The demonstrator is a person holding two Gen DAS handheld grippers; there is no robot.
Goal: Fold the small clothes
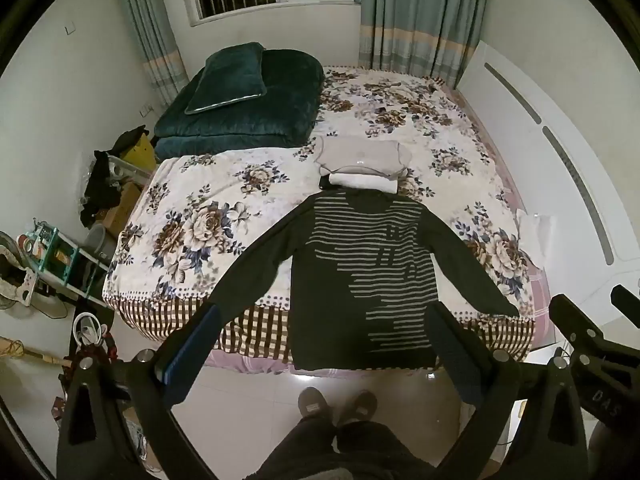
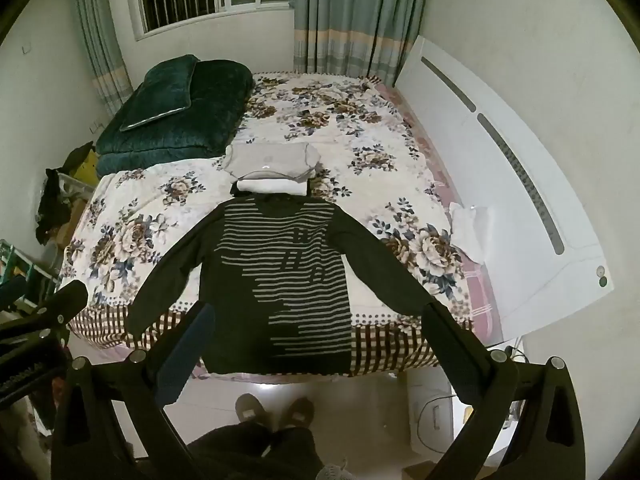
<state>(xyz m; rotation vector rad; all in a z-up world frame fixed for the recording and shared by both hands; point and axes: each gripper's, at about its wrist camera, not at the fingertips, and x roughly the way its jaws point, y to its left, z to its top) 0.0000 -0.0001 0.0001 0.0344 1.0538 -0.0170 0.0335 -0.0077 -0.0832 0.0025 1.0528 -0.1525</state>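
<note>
Flat, striped sweater [image 1: 360, 280] (sleeves spread), floral bed [image 1: 192, 216]

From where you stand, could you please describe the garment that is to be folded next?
On the floral bed, at its near edge, lies a dark long-sleeved top, spread flat with sleeves out. Unlike the folded grey and white clothes beyond its collar, it has pale horizontal stripes.

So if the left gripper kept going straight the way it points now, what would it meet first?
Probably the dark striped sweater spread flat on the bed. The left gripper is open, held above the floor, aimed at the sweater's lower body. Depth is unclear, so this is a best guess.
</note>
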